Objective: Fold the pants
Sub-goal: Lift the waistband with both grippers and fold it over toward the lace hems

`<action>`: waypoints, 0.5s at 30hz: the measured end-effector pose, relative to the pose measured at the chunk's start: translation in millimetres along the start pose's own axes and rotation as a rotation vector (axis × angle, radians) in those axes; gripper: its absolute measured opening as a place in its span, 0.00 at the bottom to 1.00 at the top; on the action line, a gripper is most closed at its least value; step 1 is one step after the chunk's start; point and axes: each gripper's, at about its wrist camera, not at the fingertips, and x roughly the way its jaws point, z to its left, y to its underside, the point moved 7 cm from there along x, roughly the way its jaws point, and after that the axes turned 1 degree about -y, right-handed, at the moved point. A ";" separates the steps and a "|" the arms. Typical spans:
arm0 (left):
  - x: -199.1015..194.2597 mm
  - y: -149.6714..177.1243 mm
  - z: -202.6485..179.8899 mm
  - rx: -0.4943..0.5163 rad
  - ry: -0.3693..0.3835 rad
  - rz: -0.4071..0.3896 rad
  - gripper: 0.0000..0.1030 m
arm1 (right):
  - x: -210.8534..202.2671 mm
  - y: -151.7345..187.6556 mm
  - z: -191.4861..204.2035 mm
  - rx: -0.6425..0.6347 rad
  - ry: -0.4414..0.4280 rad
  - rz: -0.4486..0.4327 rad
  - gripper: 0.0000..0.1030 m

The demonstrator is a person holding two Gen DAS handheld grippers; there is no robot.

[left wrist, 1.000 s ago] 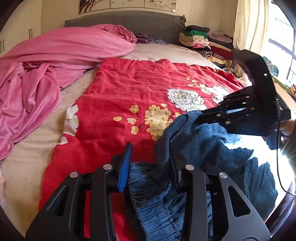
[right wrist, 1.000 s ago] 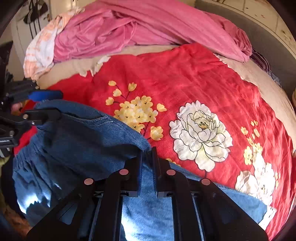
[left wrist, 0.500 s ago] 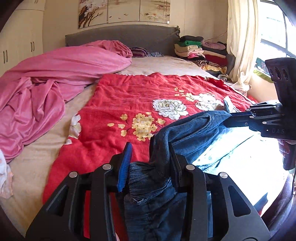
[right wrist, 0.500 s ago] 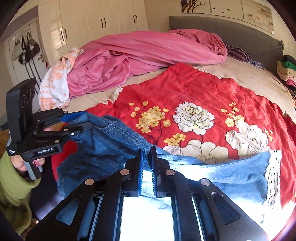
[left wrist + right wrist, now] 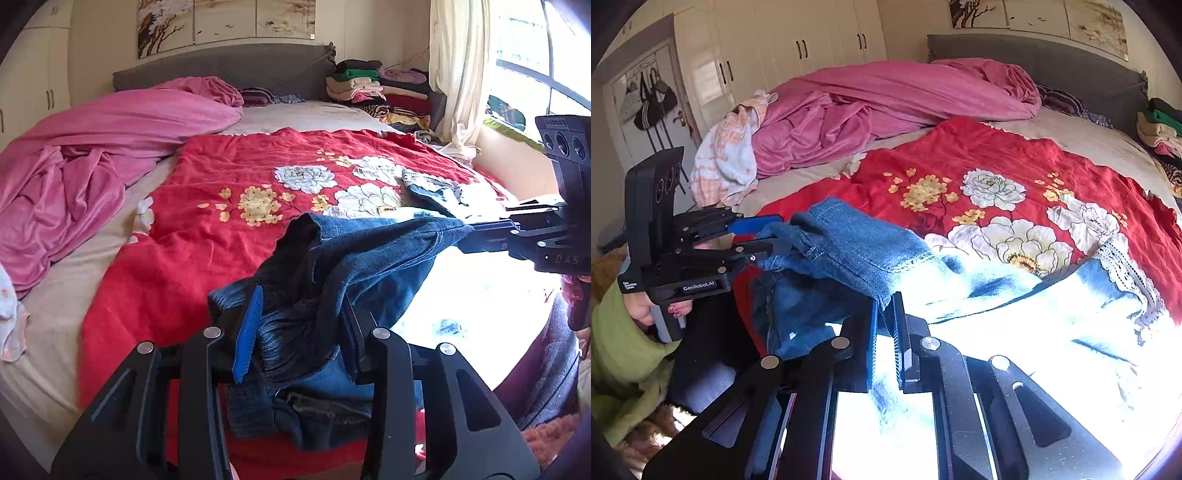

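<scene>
**Both my claws on the waistband, jeans stretched over the bed's edge**

My left gripper [image 5: 301, 325] is clamped on a thick bunch of the blue jeans [image 5: 373, 266] at one end of the waistband, its fingers held partway apart by the wad of denim between them. My right gripper [image 5: 885, 332] is pinched almost completely together on a thin edge of the same denim at the other end. Between the two, the waistband hangs as a raised span above the red floral blanket [image 5: 229, 236], and the rest of the jeans trails onto the blanket toward a lace-trimmed hem [image 5: 1123, 266] (much of that stretch is washed out by sunlight). A pink quilt [image 5: 92, 147] lies heaped along the far side of the bed, well apart from the jeans. A green sleeve [image 5: 617, 347] shows behind my left hand [image 5: 653, 306].
</scene>
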 end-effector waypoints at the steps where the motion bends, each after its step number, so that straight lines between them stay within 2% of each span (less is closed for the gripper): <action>1: -1.3 5.1 -0.9 0.002 0.001 0.009 0.30 | -1.2 4.7 2.4 0.004 -0.006 0.003 0.07; 7: -5.2 34.1 -1.4 0.023 0.007 0.061 0.32 | 0.3 39.8 17.7 0.015 -0.023 0.038 0.07; 15: -10.9 52.0 1.4 0.037 0.015 0.088 0.44 | 13.6 78.6 32.0 0.028 -0.031 0.092 0.07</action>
